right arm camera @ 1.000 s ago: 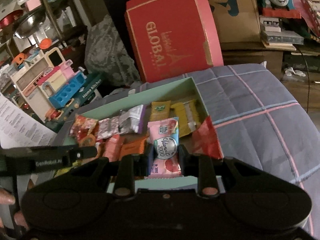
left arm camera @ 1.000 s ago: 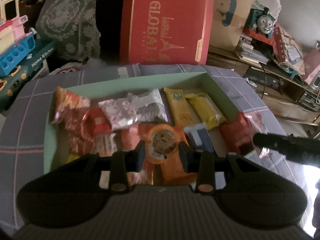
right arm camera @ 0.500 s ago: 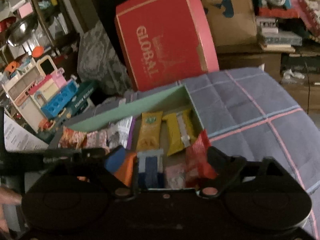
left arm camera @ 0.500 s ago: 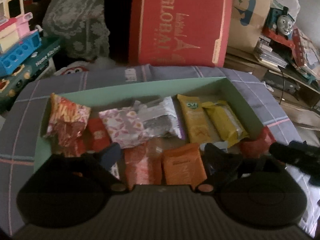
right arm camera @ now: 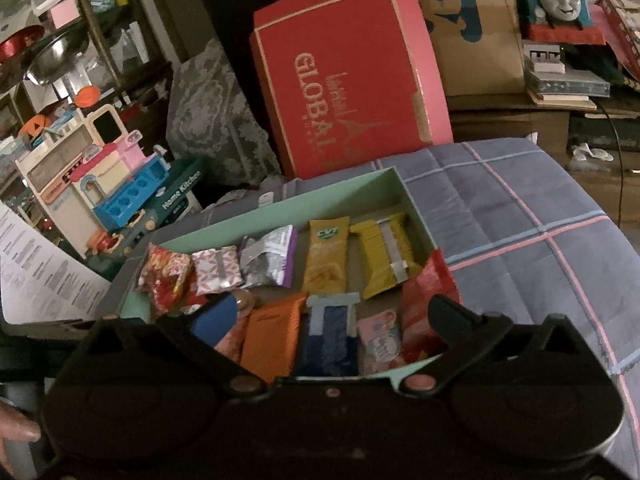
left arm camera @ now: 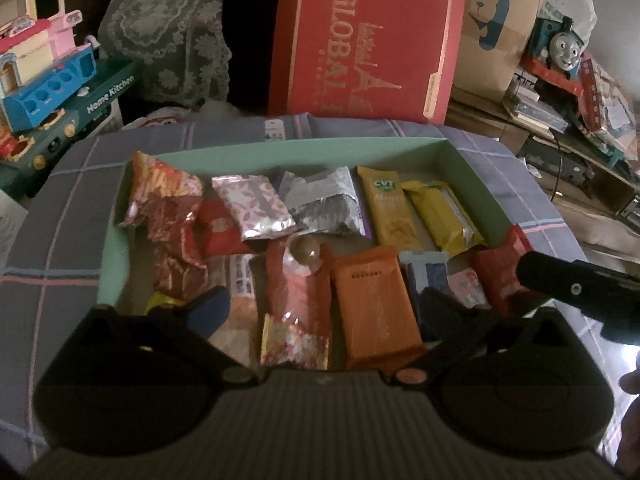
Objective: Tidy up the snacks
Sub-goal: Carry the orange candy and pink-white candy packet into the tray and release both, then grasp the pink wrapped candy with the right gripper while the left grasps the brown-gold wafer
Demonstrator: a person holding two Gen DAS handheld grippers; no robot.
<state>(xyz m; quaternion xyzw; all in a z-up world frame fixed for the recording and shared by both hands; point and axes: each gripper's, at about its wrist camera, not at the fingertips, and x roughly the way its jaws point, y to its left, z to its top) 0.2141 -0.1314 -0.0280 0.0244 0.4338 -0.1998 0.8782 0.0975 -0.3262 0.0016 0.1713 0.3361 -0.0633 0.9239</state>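
A mint-green box [left arm camera: 280,150] on the quilt holds several snack packets. My left gripper [left arm camera: 324,306] hangs over its near edge with its jaws opening wide. Nothing is gripped; an orange packet [left arm camera: 372,300] and a red-pink packet topped by a round brown cup [left arm camera: 306,252] lie below the gap. My right gripper [right arm camera: 330,314] is over the box's front right, its jaws also opening and holding nothing. Under it lie a blue bar [right arm camera: 332,336] and a pink sachet [right arm camera: 380,340]. Two yellow bars [right arm camera: 326,260] rest at the back right.
A red GLOBAL box [left arm camera: 368,40] stands upright behind the green box. A toy kitchen [left arm camera: 48,80] sits to the left, a cardboard box and a toy train [left arm camera: 560,44] to the right. The checked quilt [right arm camera: 520,220] slopes away on the right. A printed sheet [right arm camera: 40,272] lies at left.
Both grippers went from shut to wide open. The left let go of the round cup, the right the pink sachet; both now lie in the box.
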